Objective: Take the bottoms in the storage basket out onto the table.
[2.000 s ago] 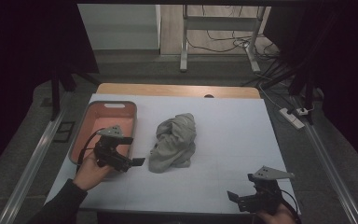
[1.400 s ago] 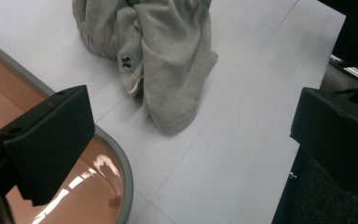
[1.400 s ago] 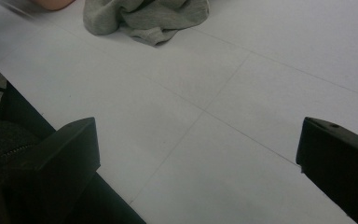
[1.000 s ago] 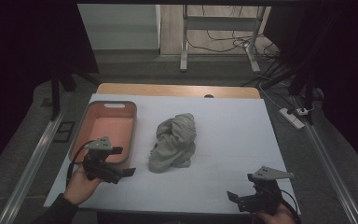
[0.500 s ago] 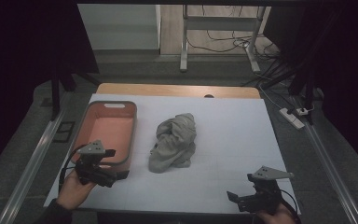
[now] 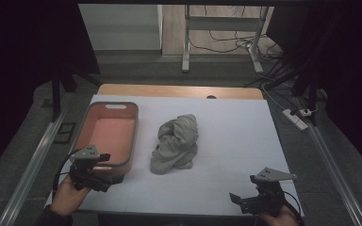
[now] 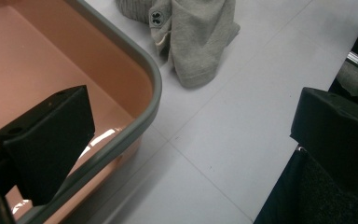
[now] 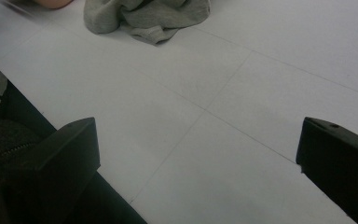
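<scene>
At lower left of the high view, the left tool [image 6: 104,178] sits at the near corner of the one orange bin [image 6: 86,139]; the left gripper view shows its jaws wide apart, empty, one above the bin's inside. One crumpled grey garment [image 6: 175,142] lies mid-frame on the white bench [image 6: 235,136], long axis running near-to-far. At lower right, the right tool [image 6: 245,201] gapes wide, holding nothing.

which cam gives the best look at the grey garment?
High view: the whole crumpled grey garment lies on the white table, right of the pink bin. Left gripper view shows a close-up of a buttoned edge; right gripper view catches its lower folds.
</scene>
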`<state>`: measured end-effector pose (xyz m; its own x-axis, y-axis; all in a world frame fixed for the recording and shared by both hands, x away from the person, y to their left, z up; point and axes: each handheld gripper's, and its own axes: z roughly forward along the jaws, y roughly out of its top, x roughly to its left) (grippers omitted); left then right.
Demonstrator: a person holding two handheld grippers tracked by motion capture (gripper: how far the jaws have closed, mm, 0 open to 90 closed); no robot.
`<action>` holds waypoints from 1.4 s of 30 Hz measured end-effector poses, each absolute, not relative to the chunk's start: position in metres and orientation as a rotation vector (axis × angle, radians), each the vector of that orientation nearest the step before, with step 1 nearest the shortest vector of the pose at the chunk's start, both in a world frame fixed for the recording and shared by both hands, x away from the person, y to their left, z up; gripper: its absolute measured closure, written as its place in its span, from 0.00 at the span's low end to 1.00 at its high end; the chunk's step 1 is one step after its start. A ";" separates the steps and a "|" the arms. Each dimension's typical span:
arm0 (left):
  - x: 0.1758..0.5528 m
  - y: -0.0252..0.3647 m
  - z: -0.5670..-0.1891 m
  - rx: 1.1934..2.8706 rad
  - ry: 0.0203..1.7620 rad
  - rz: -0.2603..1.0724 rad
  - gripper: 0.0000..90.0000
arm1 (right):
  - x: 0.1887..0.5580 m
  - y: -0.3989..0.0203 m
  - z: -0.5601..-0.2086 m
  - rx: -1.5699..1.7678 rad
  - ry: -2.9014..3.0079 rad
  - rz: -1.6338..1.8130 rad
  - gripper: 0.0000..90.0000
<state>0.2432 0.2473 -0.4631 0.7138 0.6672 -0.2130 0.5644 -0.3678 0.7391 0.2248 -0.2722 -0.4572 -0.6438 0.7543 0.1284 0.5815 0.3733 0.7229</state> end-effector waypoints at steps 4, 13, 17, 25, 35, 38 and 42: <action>0.241 0.251 -0.464 2.066 0.945 0.154 0.00 | 0.225 -0.272 -0.457 1.194 2.409 1.128 0.00; 0.233 0.258 -0.467 2.069 0.968 0.153 0.00 | 0.225 -0.272 -0.457 1.195 2.408 1.128 0.00; 0.230 0.262 -0.468 2.064 0.979 0.150 0.00 | 0.225 -0.272 -0.457 1.196 2.408 1.128 0.00; 0.224 0.271 -0.470 2.046 1.003 0.140 0.00 | 0.225 -0.272 -0.458 1.196 2.412 1.125 0.00; 0.216 0.284 -0.473 2.021 1.025 0.113 0.00 | 0.226 -0.271 -0.458 1.196 2.415 1.121 0.00; 0.214 0.287 -0.474 2.017 1.032 0.115 0.00 | 0.226 -0.271 -0.458 1.197 2.414 1.120 0.00; 0.211 0.290 -0.475 2.015 1.040 0.121 0.00 | 0.226 -0.271 -0.458 1.197 2.416 1.116 0.00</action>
